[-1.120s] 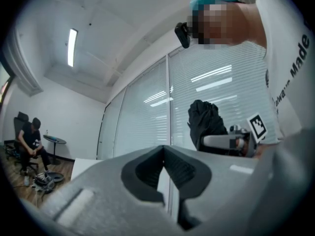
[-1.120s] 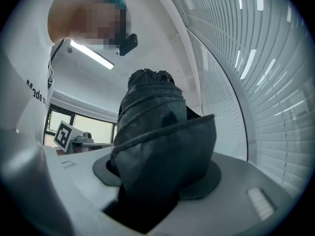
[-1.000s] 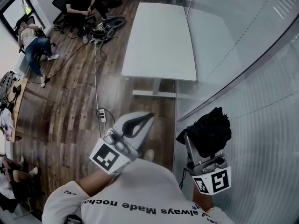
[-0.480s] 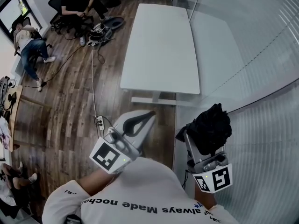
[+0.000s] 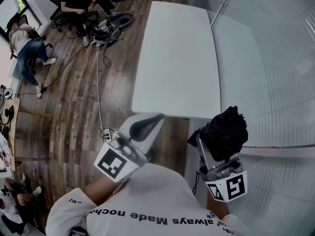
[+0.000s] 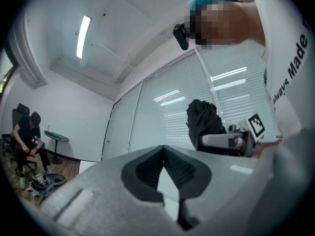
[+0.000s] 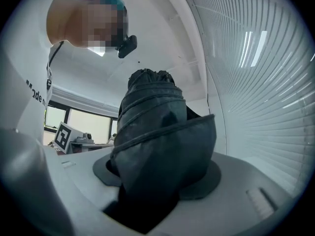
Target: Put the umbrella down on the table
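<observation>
A folded black umbrella [image 5: 225,132] sits bunched between the jaws of my right gripper [image 5: 216,144], which is shut on it and held near my body at the lower right. In the right gripper view the umbrella [image 7: 152,132] fills the space between the pads of the right gripper [image 7: 157,181]. My left gripper [image 5: 155,119] is shut with nothing in it, its tips over the near edge of the white table [image 5: 177,58]. In the left gripper view the left gripper's [image 6: 164,151] tips touch, and the umbrella [image 6: 204,119] shows to the right.
The long white table stands along a glass wall with blinds [image 5: 275,73] on the right. Wood floor [image 5: 74,102] lies to the left, with a cable and power strip [image 5: 106,132]. Seated people [image 5: 76,1] and chairs are at the far left.
Both grippers have been carried forward toward the table, whose near edge now lies just ahead of them. The grip on the umbrella is unchanged and the left jaws stay closed.
</observation>
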`<action>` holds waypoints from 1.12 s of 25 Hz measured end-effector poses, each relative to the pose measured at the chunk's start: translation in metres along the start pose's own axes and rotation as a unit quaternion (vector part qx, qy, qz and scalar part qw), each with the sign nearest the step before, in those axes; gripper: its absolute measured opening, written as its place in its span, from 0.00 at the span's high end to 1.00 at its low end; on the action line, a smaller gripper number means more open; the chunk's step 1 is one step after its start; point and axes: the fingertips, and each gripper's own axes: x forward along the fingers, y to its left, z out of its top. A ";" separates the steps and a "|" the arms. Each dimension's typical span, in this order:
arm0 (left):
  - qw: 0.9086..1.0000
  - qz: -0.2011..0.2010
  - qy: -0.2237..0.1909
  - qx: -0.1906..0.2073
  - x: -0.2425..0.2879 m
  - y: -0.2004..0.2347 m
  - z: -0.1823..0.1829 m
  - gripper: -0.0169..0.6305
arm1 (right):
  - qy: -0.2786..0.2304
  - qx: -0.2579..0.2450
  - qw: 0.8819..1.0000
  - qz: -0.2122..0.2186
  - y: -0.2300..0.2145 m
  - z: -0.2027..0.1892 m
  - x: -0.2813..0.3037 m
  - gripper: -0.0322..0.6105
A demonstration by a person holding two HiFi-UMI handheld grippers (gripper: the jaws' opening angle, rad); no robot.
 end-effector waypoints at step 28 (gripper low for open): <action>1.000 0.015 0.020 0.013 0.168 0.131 -0.029 0.97 | -0.005 0.031 0.999 0.007 -0.162 -0.034 0.138 0.55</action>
